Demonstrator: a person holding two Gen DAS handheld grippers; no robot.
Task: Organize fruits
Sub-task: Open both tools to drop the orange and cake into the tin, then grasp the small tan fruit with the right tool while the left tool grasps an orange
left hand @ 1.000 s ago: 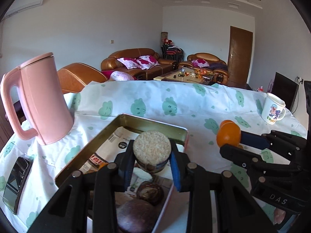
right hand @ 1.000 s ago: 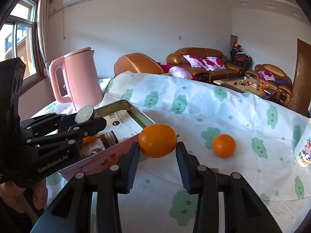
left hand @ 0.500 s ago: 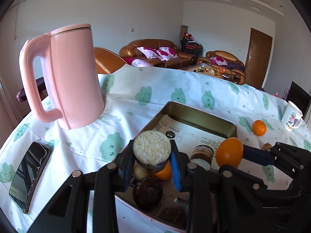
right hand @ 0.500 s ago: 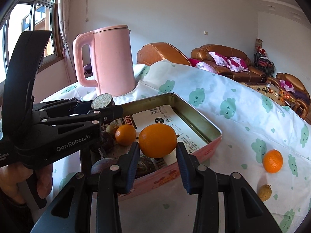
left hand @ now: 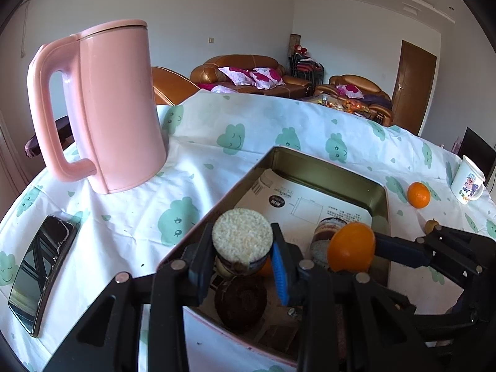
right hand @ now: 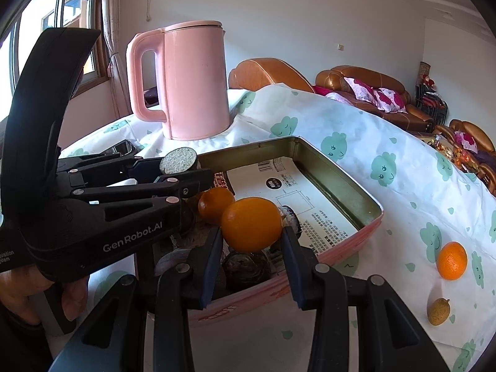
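My left gripper (left hand: pixel 242 248) is shut on a round rice-topped cake (left hand: pixel 242 239) and holds it over the near left corner of the pink tin tray (left hand: pixel 328 167). It also shows in the right wrist view (right hand: pixel 179 167). My right gripper (right hand: pixel 251 241) is shut on an orange (right hand: pixel 251 223) above the tray's near end; this orange shows in the left wrist view (left hand: pixel 352 247). In the tray (right hand: pixel 338 176) lie another orange (right hand: pixel 214 203) and dark round fruits (right hand: pixel 248 266). A loose orange (right hand: pixel 452 260) and a small yellowish fruit (right hand: pixel 438 311) lie on the cloth to the right.
A tall pink kettle (left hand: pixel 102 108) stands left of the tray, close to its far corner. A black phone (left hand: pixel 40 276) lies near the table's left edge. A white cartoon mug (left hand: pixel 468 179) stands at the far right. Printed paper (left hand: pixel 310 198) lines the tray.
Both grippers have shifted further left over the tray's near end, each still holding its item. The kettle looms closer and the loose orange has slid right in view.
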